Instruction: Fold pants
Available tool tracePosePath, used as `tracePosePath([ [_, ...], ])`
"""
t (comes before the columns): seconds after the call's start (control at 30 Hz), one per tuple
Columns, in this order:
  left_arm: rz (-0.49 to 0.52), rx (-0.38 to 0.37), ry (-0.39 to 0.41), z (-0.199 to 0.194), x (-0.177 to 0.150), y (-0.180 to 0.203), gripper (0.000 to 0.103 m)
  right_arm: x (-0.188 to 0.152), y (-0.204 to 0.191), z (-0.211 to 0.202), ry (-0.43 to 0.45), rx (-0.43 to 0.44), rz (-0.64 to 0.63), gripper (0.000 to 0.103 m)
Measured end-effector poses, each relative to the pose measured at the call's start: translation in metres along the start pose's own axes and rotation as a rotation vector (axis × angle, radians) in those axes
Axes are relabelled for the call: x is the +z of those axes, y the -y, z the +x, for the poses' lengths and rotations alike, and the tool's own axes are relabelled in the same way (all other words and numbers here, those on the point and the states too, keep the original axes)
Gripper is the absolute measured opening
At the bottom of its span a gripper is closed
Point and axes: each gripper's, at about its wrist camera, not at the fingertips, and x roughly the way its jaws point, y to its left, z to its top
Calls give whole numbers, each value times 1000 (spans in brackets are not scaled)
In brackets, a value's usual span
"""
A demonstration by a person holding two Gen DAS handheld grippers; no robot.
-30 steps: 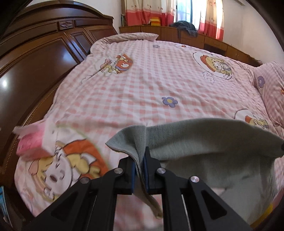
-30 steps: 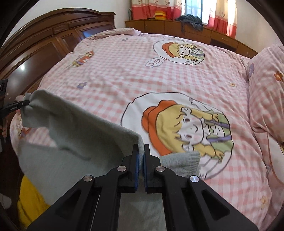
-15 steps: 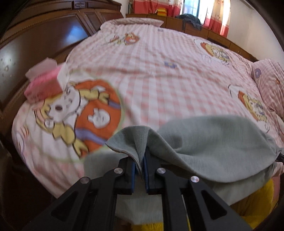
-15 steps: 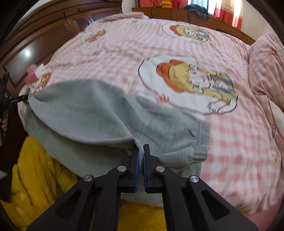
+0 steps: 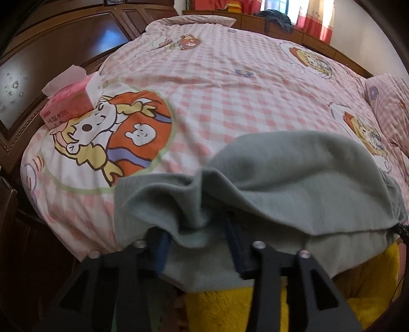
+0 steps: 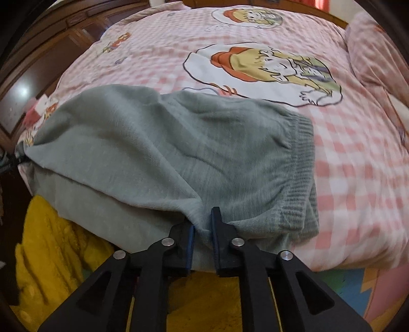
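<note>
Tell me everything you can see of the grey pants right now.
The grey pants look like soft fleecy knit, with a ribbed waistband at the right. They lie folded over on themselves at the near edge of the pink checked bedspread, the upper layer rumpled over a lower one that hangs slightly off the bed. The left gripper is open around a bunched fold; the right gripper is parted with cloth between its fingers.

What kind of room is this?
Most likely a bedroom. A big bed with a pink checked cartoon cover fills the view, a matching pillow sits at one side, and curtains hang by a window beyond it.
</note>
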Motion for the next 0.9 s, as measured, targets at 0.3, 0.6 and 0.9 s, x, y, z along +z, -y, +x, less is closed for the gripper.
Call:
tracePosePath([
  [0.3, -19, -107, -8, -33, -22, 31, 58, -14, 10, -35, 59, -9, 103, 32],
  [0.6, -81, -260, -26, -32, -26, 64, 58, -27, 28, -50, 57, -4, 258, 39],
  [0.9, -176, -303, -59, 1, -11, 76, 57, -22, 60, -47, 53, 82, 473, 39],
])
